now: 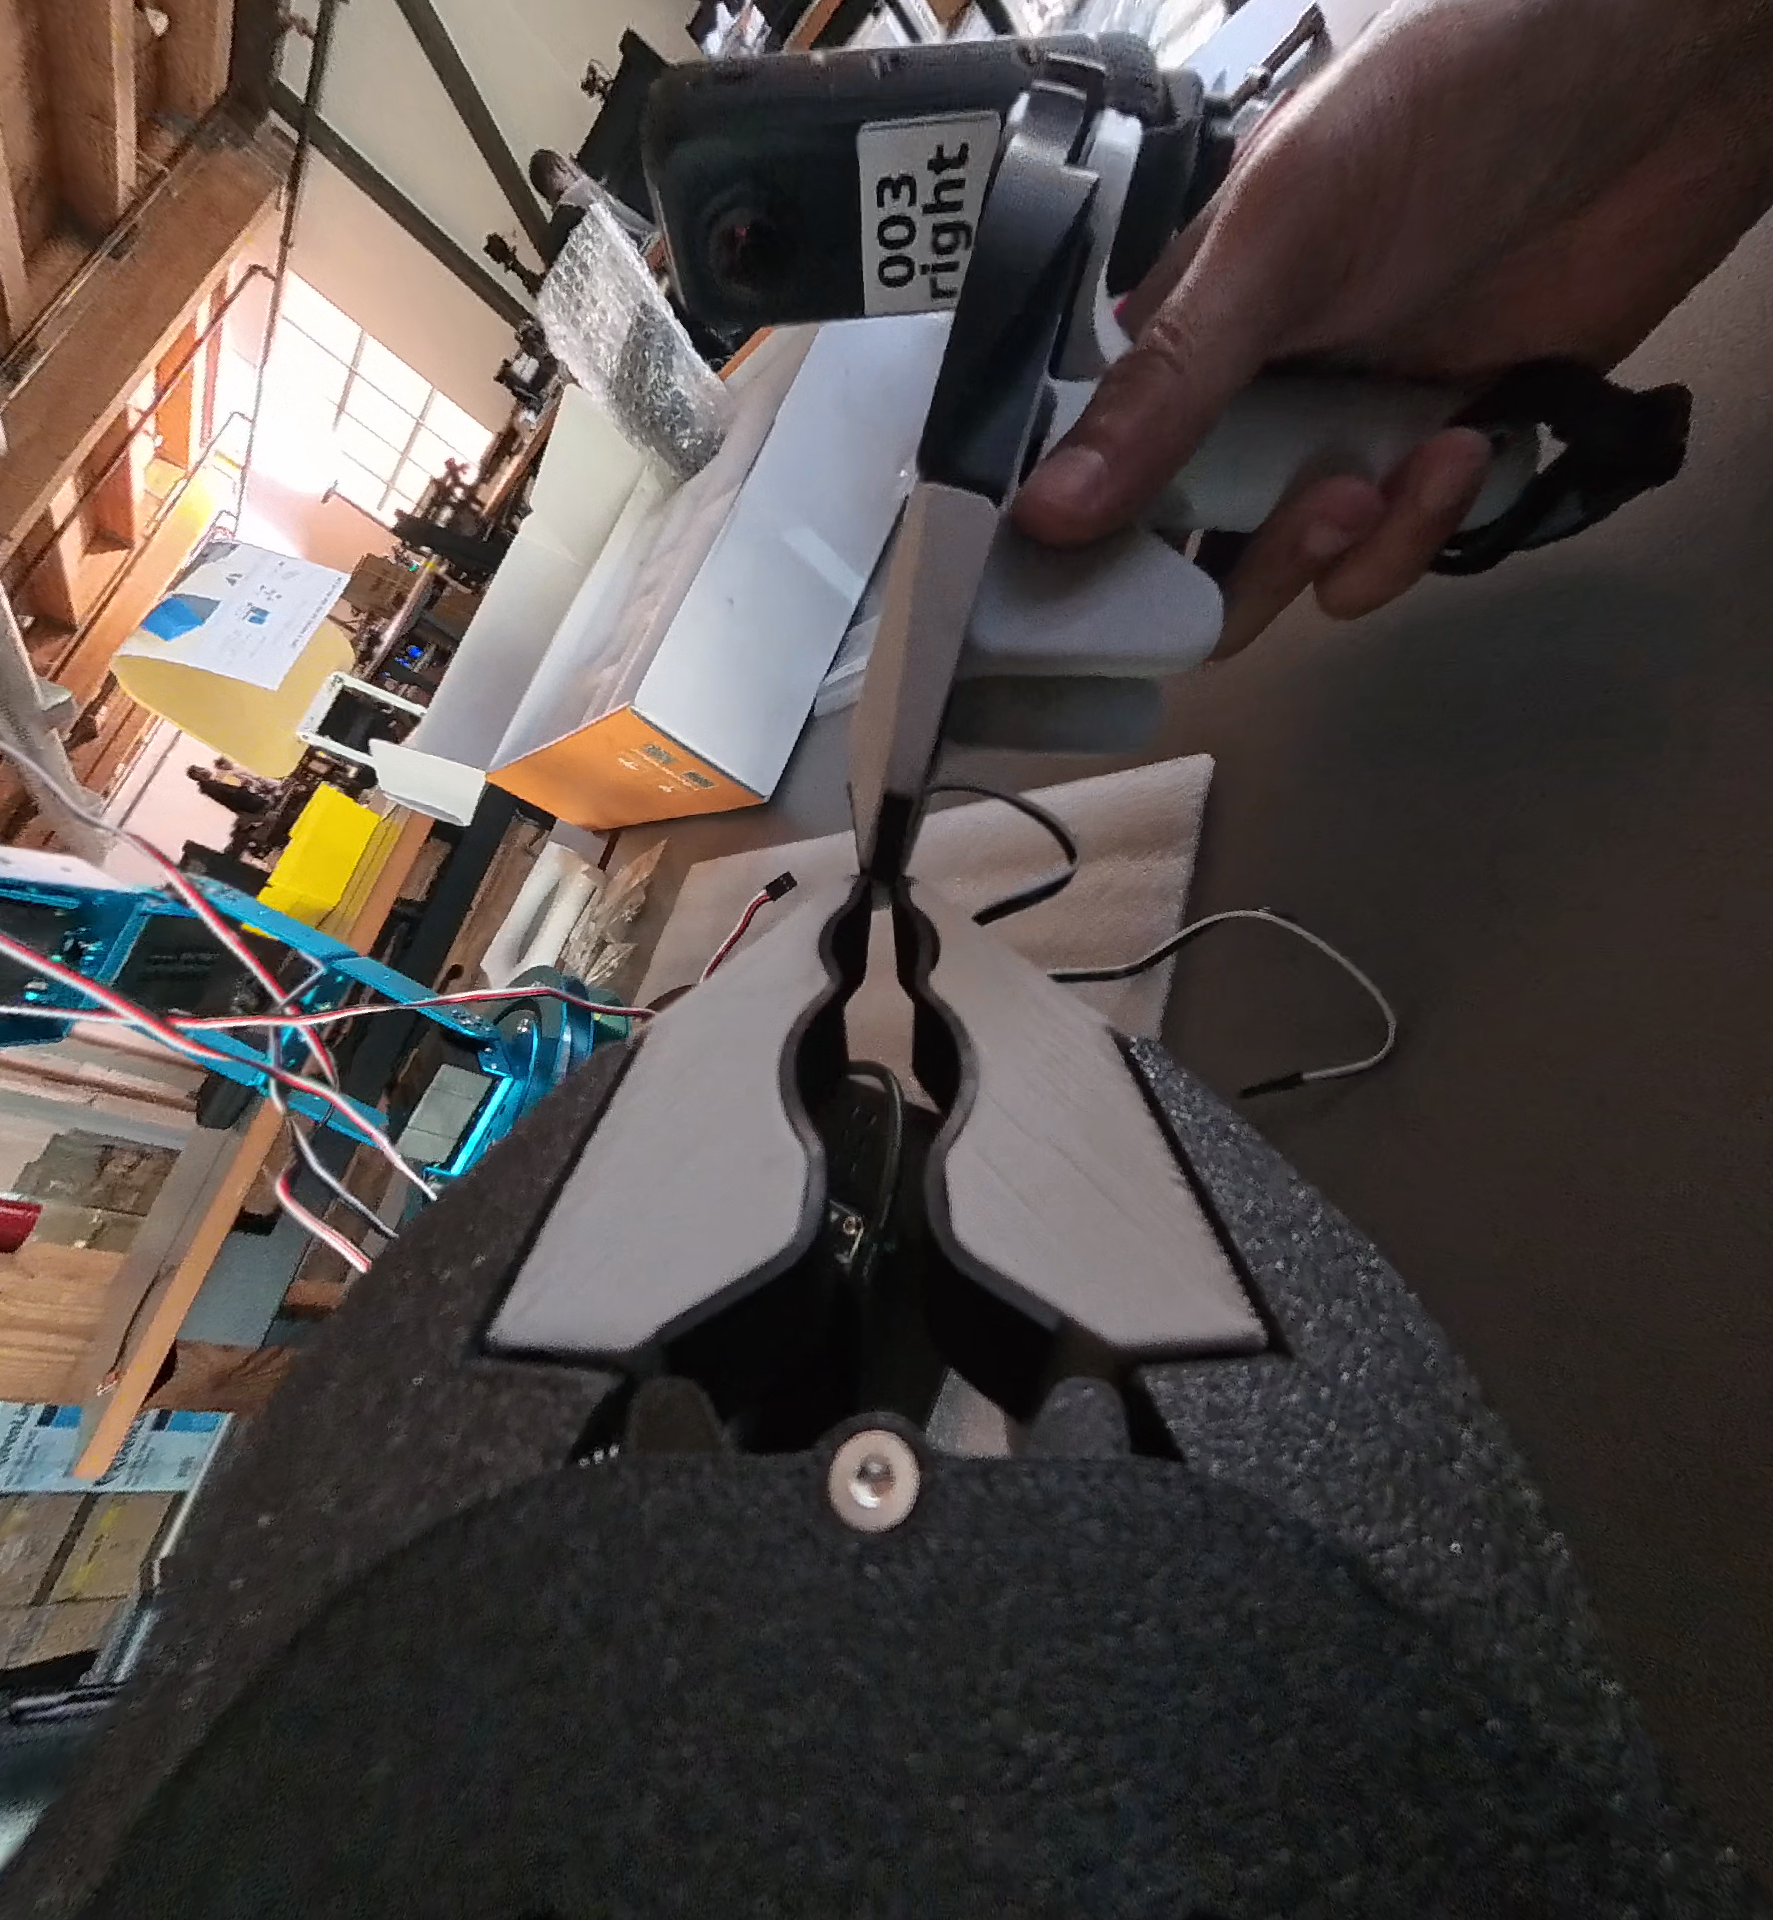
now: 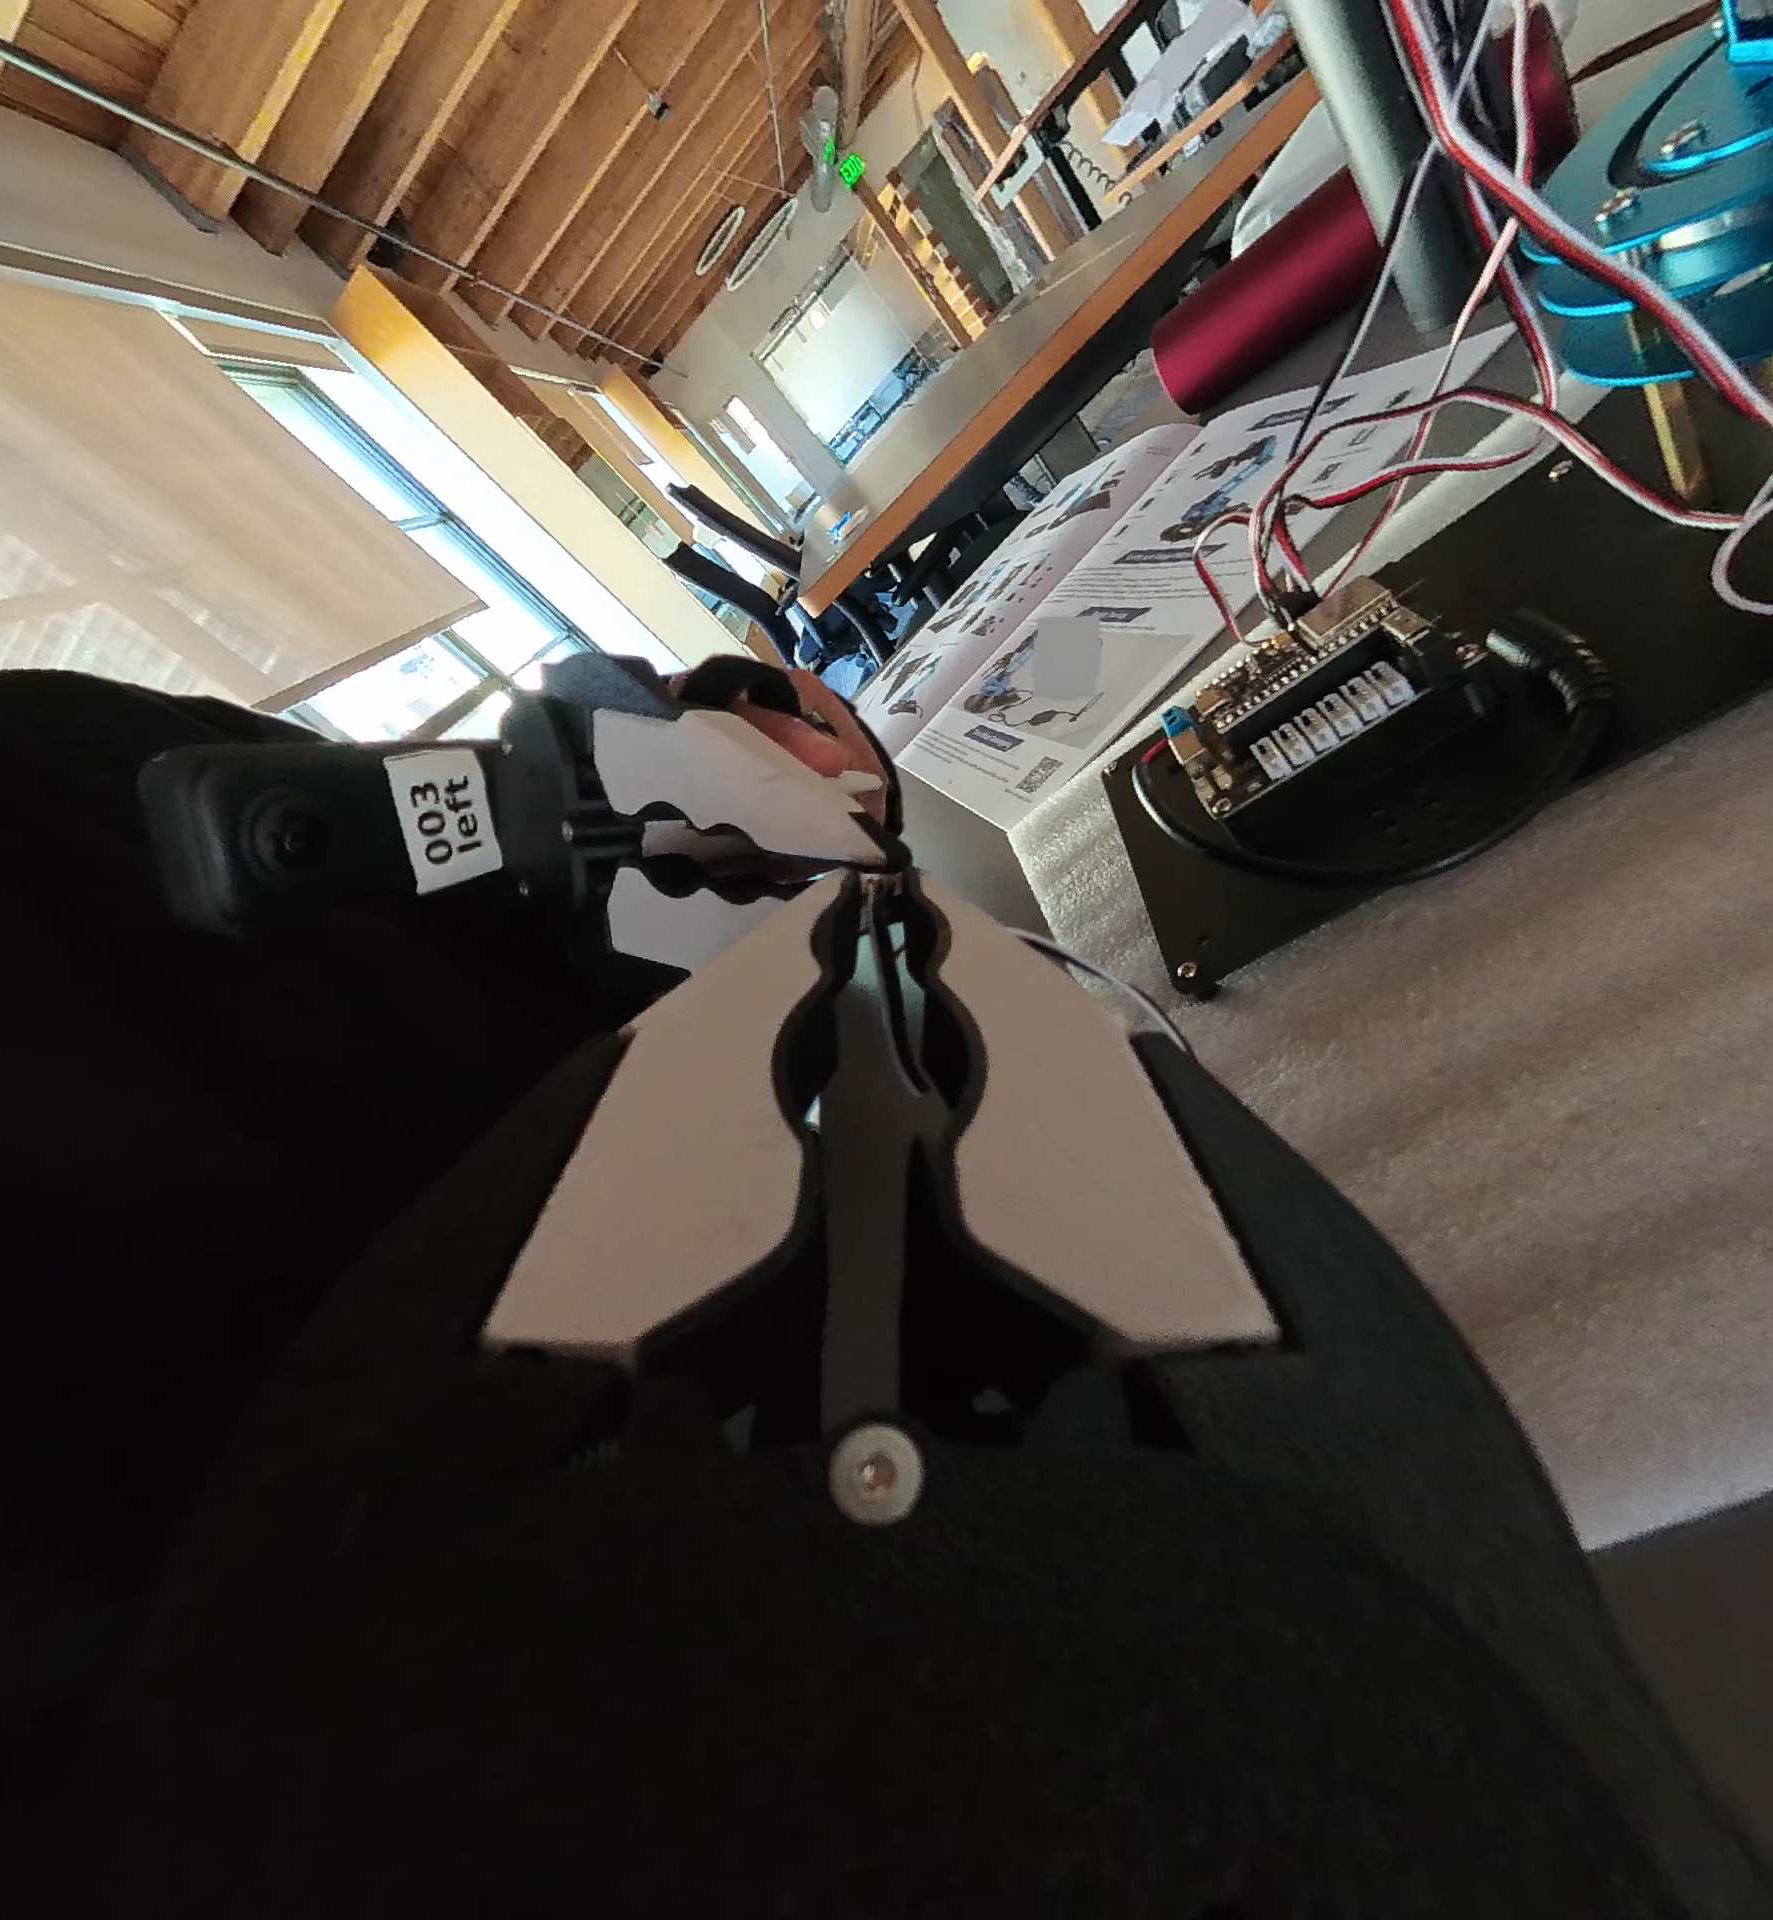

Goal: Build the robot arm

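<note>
Left wrist view: the scene is tilted; going left to right it shows a blue metal robot arm point(image 1: 269, 997), the left gripper point(image 1: 880, 883) at centre, then the right gripper point(image 1: 887, 831) held by a hand point(image 1: 1381, 312).
Blue robot arm: at the left edge, trailing red, white and black wires point(image 1: 238, 1029).
Orange and white box point(image 1: 674, 665): lies open on the table behind the grippers, with bubble wrap point(image 1: 633, 343) beyond it.
Left gripper claw: its white fingers point(image 1: 716, 1132) are pressed together at the tips, pinching a thin dark wire end.
Right gripper claw: comes down from above, tips closed and meeting the left tips at the same spot.
Loose cables: a black cable point(image 1: 1038, 862) and a grey cable point(image 1: 1308, 977) curl on the white foam sheet point(image 1: 1131, 821) just right of the tips.
Right wrist view: the left gripper point(image 2: 887, 868) enters from the left, its tips touching those of the right gripper point(image 2: 877, 888).
Right claw here: closed on a thin black and white wire point(image 2: 897, 997) running back between its fingers.
Booklet point(image 2: 1069, 644): open on the table, right of the tips.
Circuit board point(image 2: 1308, 686): sits on a black base point(image 2: 1381, 831) farther right, with wires plugged in.
</note>
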A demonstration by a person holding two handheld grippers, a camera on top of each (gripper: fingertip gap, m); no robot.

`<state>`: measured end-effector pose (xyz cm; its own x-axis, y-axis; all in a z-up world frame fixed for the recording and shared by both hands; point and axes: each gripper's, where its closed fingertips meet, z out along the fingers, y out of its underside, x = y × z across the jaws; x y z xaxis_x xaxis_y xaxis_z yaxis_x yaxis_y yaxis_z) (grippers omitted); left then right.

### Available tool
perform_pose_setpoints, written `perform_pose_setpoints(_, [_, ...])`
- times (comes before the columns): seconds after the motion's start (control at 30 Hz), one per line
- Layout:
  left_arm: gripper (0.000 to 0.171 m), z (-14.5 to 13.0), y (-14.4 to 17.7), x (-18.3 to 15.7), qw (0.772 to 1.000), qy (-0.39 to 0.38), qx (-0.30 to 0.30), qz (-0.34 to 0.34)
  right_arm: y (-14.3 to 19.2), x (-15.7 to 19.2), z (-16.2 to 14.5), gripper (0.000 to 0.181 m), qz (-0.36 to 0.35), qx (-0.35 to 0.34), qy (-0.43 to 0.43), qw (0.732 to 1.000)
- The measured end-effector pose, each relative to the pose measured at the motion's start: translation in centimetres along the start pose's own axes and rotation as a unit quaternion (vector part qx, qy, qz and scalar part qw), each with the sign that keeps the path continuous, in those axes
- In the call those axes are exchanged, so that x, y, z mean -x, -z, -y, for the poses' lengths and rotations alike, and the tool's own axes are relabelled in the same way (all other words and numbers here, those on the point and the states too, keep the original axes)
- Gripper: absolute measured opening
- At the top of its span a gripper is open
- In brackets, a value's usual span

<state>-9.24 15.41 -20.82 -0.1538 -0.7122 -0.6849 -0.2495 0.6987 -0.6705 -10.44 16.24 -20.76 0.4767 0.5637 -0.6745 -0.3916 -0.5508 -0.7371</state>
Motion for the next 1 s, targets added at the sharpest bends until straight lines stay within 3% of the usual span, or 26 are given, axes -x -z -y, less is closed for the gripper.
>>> perform_pose_setpoints(0.2, [0.005, -0.2, -0.1, 0.0, 0.999, 0.045, -0.002, 0.003, 0.1, -0.2, -0.1, 0.005, 0.014, 0.013, -0.045, 0.999])
perform_pose_setpoints(0.3, [0.016, -0.8, 0.5, 0.8, 0.997, 0.078, -0.001, 0.002, 0.6, -0.6, 0.9, 0.005, 0.018, 0.027, -0.049, 0.998])
perform_pose_setpoints(0.37, [0.017, -1.7, 1.2, 1.8, 0.994, 0.107, 0.003, -0.004, 1.9, -0.9, 3.4, 0.005, 0.002, 0.042, -0.025, 0.999])
perform_pose_setpoints(0.5, [0.016, -4.1, 3.0, 6.3, 0.981, 0.194, 0.007, 0.012, 5.4, -3.2, 12.6, 0.005, -0.078, 0.079, 0.083, 0.990])
perform_pose_setpoints(0.57, [0.016, -5.9, 3.5, 9.6, 0.967, 0.254, 0.012, 0.028, 6.2, -6.9, 16.3, 0.005, -0.125, 0.128, 0.104, 0.978])
perform_pose_setpoints(0.67, [0.017, -9.0, 3.2, 14.3, 0.943, 0.330, 0.019, 0.045, 5.2, -13.6, 19.1, 0.005, -0.154, 0.193, 0.042, 0.968])
perform_pose_setpoints(0.83, [0.017, -12.8, 0.7, 18.8, 0.916, 0.399, 0.031, 0.031, 2.0, -20.0, 18.6, 0.005, -0.165, 0.330, 0.009, 0.929])
perform_pose_setpoints(0.93, [0.017, -12.7, -0.9, 20.0, 0.907, 0.421, 0.008, -0.001, 0.3, -19.8, 18.0, 0.006, -0.116, 0.376, -0.020, 0.919])
perform_pose_setpoints(1.0, [0.017, -11.6, -1.0, 21.0, 0.910, 0.414, -0.015, -0.006, 0.2, -18.7, 18.4, 0.006, -0.087, 0.371, -0.025, 0.924])
